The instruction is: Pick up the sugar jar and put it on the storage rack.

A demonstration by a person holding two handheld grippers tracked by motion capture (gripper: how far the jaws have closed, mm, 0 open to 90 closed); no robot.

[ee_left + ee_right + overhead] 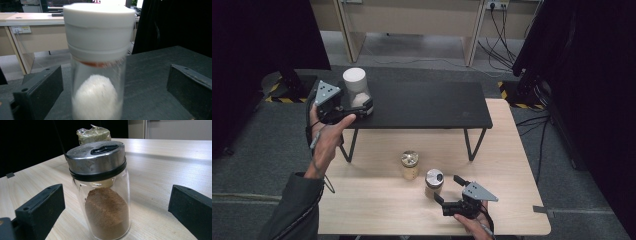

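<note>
A white-capped jar (pixel 97 62) of white powder is seen on the black shelf (pixel 422 105); below it, brown powder under a silver lid (pixel 96 157).

No text, label, brand, number or sign can be read anywhere. The white-lidded jar (pixel 98 62) on the black shelf (pixel 427 107) bears no print. The jar with the metal lid (pixel 100 187) on the bench (pixel 512 165) has a plain lid and plain glass. The foil-topped jar (pixel 410 164) behind it is likewise unmarked. The yellow-and-black striping (pixel 279 97) on the floor off the shelf's left end, and again off its right end, is a pattern without letters.
</note>
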